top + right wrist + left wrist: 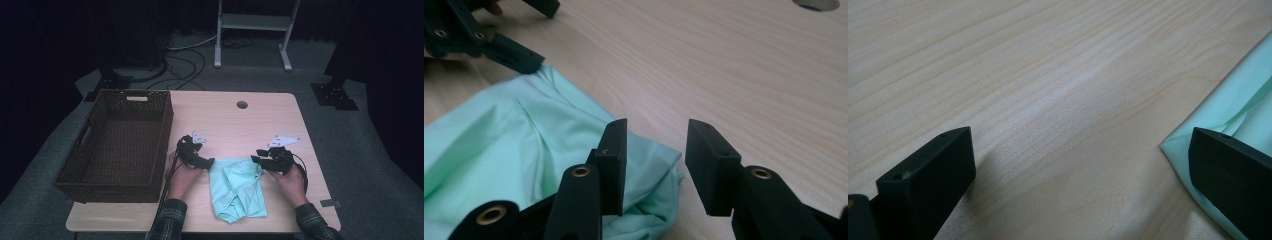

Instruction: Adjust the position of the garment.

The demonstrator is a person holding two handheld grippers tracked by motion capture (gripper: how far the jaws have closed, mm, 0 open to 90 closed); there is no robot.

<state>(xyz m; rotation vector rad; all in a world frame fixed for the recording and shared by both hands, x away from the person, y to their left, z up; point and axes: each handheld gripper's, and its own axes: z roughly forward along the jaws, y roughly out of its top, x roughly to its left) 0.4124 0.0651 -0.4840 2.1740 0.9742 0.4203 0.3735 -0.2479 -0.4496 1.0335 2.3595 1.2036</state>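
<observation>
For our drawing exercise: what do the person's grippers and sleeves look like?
Both grippers, left and right, are black with blocky flat jaws and brass-coloured rivets. Each carries a pale three-cornered plate on top and trails a black cable. The sleeves are dark plaid.

One garment (239, 187), one basket (117, 141), two hand-held grippers.

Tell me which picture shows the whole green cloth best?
The high view: the mint-green garment lies there whole, folded on the table. The right gripper view shows one crumpled end, the left gripper view just a corner at the edge.
</observation>
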